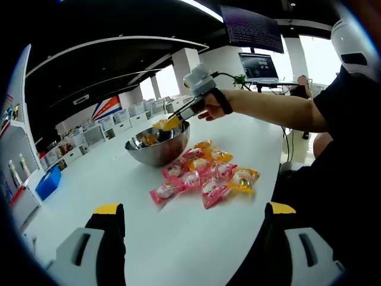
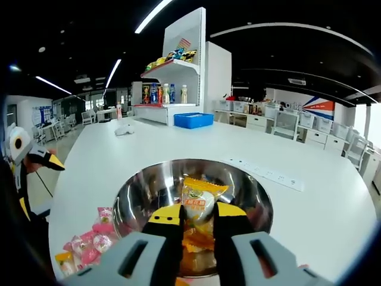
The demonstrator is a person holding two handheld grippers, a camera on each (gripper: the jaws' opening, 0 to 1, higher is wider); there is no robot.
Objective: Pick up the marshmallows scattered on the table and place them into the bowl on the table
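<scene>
Task partly done: the right gripper (image 2: 198, 223) is clenching a yellow marshmallow packet (image 2: 200, 199) over the steel bowl (image 2: 256, 196), centre frame, which is already holding some. A pink-and-yellow pile (image 1: 205, 176) is still lying mid-table. The left gripper (image 1: 193, 223) is hanging released, lower frame.

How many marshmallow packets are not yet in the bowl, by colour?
Pink packets on the table: 6
Yellow or orange packets on the table: 4
Yellow packet held in the right gripper: 1
Total: 11, approximate because the pile overlaps.
</scene>
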